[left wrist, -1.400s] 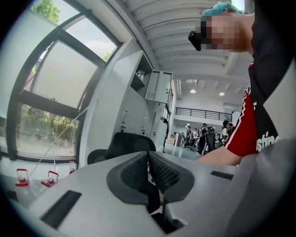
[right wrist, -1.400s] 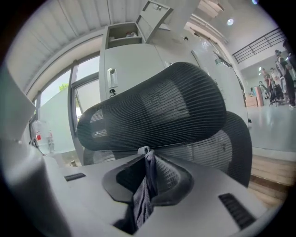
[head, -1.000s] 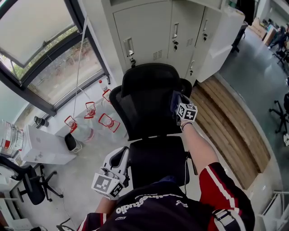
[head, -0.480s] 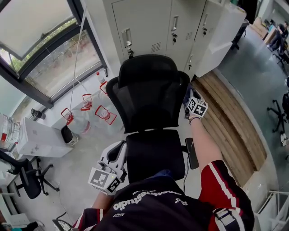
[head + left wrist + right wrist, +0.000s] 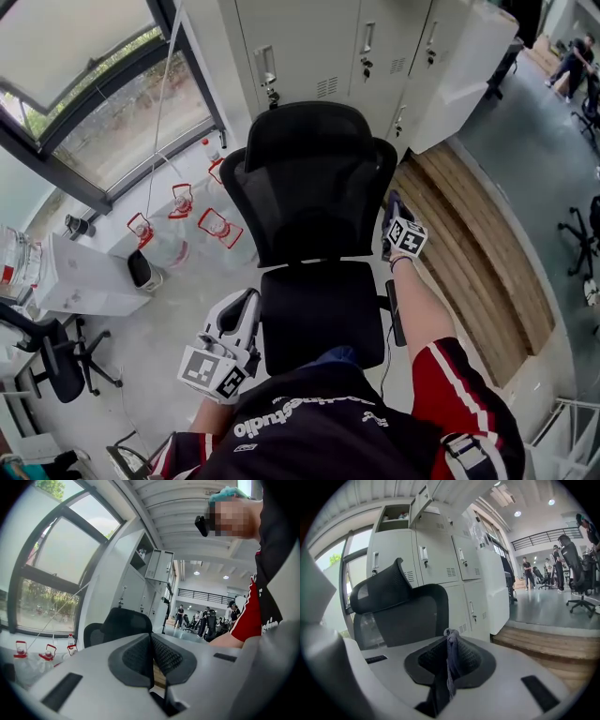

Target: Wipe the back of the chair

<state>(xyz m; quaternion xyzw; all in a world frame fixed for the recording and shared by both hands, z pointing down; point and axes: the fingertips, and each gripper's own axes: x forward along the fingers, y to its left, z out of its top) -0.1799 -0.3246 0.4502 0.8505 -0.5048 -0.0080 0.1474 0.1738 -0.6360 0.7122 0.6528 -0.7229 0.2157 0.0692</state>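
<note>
Our right gripper (image 5: 449, 644) pinches the cloth (image 5: 451, 667) just beside the right edge of the chair back (image 5: 314, 197). The left gripper (image 5: 151, 660) is pressed together, empty. We press the cloth flat on the mesh — sweeping in overlapping passes.

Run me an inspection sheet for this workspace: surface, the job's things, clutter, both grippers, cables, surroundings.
Surface: grey floor.
Job's things: black mesh chair back, upright; grey-blue cloth pinched in the right gripper.
Clutter: water jugs with red handles, on the floor left of the chair.
Grippers: left gripper shut and empty, low beside the seat; right gripper shut on the cloth, beside the back's right edge; contact cannot be told.
Cables: thin cord hanging by the window.
Surroundings: lockers behind the chair, window, wooden step, people far off.
</note>
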